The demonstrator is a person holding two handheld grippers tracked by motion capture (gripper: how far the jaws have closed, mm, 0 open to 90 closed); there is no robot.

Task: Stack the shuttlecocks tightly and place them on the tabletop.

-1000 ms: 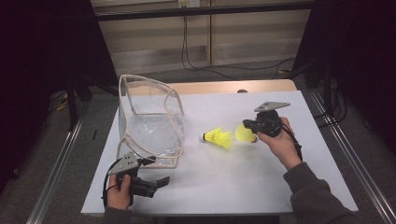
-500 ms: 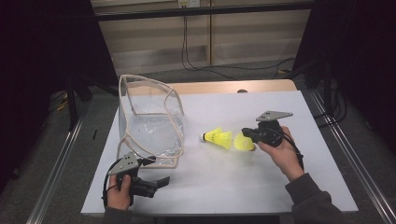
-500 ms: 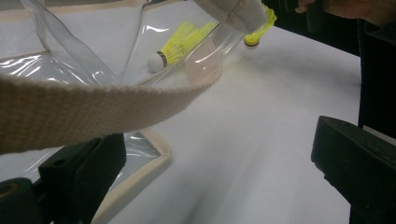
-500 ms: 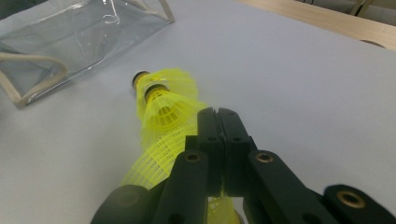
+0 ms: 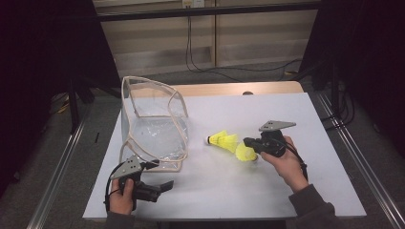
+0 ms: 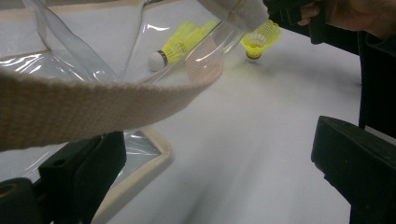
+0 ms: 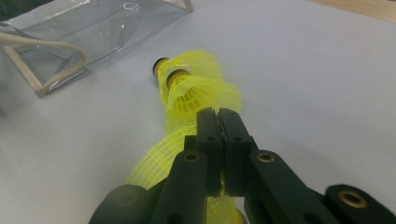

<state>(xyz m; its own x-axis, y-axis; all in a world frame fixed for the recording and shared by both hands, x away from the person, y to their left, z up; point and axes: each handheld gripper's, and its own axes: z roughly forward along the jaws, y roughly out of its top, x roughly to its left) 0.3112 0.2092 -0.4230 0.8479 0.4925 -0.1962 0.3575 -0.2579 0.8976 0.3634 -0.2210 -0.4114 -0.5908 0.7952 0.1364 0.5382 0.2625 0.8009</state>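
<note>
Yellow shuttlecock [image 5: 244, 152] pinched in right claw [image 5: 249, 144]; left claw [image 5: 165, 187] open; no legible writing.

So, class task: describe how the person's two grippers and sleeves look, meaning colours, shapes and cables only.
Both the left gripper and the right gripper are black, with two blocky jaws on hinged links with round pivots. Each carries a grey three-cornered plate on top and trails a black cable. The person's sleeves are dark grey.
</note>
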